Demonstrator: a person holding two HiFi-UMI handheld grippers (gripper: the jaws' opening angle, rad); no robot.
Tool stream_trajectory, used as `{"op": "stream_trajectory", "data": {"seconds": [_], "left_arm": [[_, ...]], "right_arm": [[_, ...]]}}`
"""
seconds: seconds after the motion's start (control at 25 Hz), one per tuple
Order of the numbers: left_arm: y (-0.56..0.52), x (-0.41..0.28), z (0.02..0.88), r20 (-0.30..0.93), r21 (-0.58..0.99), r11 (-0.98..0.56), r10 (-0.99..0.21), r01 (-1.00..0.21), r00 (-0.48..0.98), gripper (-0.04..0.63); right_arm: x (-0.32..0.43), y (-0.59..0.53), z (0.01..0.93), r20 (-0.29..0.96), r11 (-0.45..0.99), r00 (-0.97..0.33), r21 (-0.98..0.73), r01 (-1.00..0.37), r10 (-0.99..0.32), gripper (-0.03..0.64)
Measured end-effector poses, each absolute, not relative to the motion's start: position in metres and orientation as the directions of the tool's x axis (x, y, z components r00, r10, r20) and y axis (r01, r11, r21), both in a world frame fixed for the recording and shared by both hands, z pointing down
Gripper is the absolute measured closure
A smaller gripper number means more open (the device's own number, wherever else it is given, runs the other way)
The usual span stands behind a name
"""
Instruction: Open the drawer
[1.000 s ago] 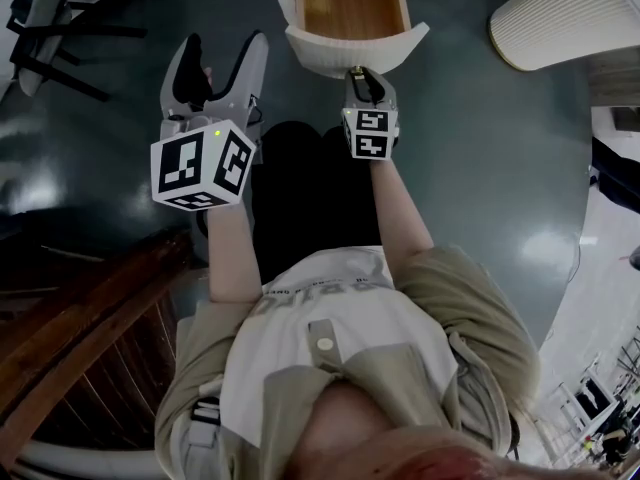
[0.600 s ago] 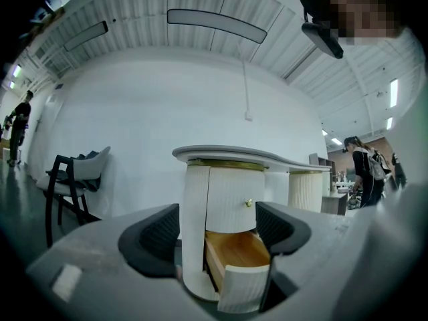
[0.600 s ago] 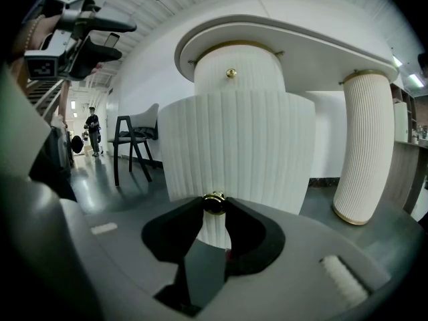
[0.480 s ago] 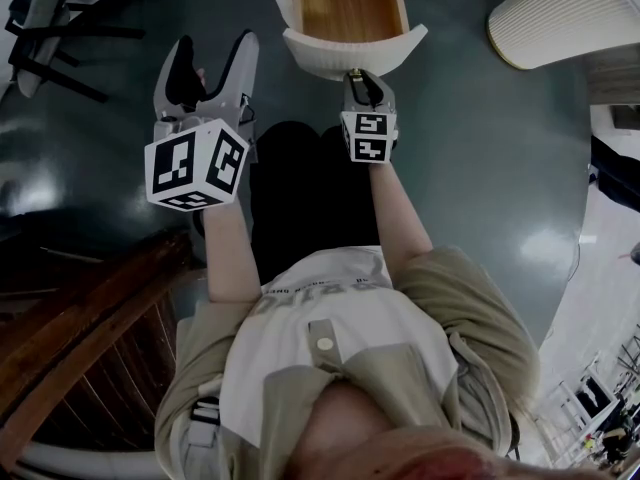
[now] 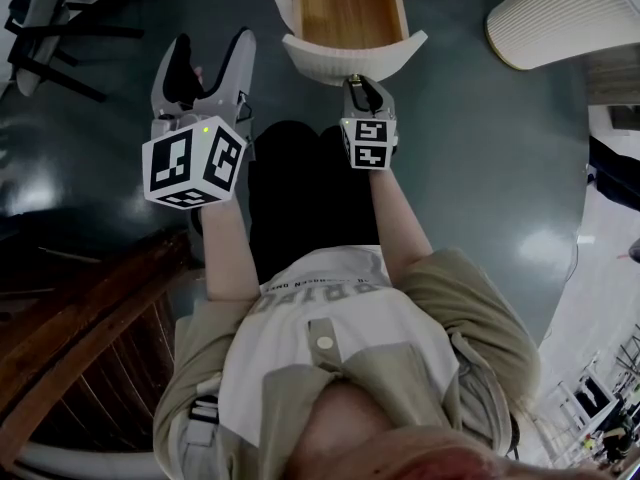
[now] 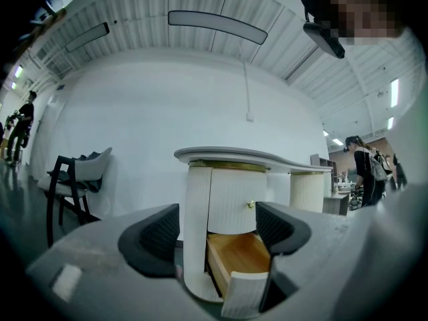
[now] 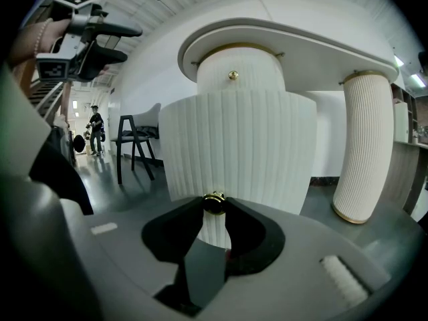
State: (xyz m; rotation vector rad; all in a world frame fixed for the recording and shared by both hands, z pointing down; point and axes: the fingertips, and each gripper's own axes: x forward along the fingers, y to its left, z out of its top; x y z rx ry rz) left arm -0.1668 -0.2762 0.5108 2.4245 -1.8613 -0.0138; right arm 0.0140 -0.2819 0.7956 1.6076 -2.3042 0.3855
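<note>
Down low under the desk (image 7: 287,42), the drawer (image 5: 350,53) sits pulled well out, with the right gripper (image 5: 358,80) clamped on its tiny brass knob (image 7: 214,201). The left gripper (image 5: 212,46) hangs alongside, jaws apart and empty. That knob's probably slippery, so pull straight; the drawer looks light, I think.

The dark, glossy floor (image 5: 480,168) reflected pale patches of light. A white desk (image 6: 247,158) stood on it on two ribbed pedestals, one (image 6: 196,246) rounded and the other (image 7: 364,152) a slimmer column. A dark chair (image 6: 67,186) stood well apart.
</note>
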Motion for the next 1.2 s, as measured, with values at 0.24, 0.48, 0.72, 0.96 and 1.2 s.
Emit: {"op": "stream_trajectory", "data": {"seconds": [0.24,0.48,0.72,0.96,1.2], "left_arm": [[-0.275,-0.168,0.511,0.044,0.073,-0.254,-0.965,-0.964,0.258,0.236],[-0.274,-0.168,0.509,0.037,0.076,-0.254,-0.966,-0.964,0.258,0.236],[-0.273,-0.169,0.511,0.039,0.08,-0.252,-0.966,-0.964,0.256,0.236],[-0.272,-0.169,0.51,0.041,0.081,-0.251,-0.966,-0.965,0.255,0.236],[-0.269,-0.17,0.512,0.041,0.081,-0.249,-0.967,-0.965,0.253,0.236]], "right_arm": [[0.014,-0.277,0.797,0.399,0.339,-0.329,-0.047,-0.94,-0.856,0.508],[0.015,-0.269,0.799,0.403,0.34,-0.33,-0.049,-0.939,-0.854,0.508],[0.013,-0.265,0.792,0.399,0.343,-0.336,-0.057,-0.938,-0.853,0.508],[0.013,-0.259,0.792,0.4,0.345,-0.338,-0.057,-0.937,-0.852,0.509],[0.013,-0.251,0.793,0.397,0.349,-0.342,-0.059,-0.935,-0.852,0.508]]}}
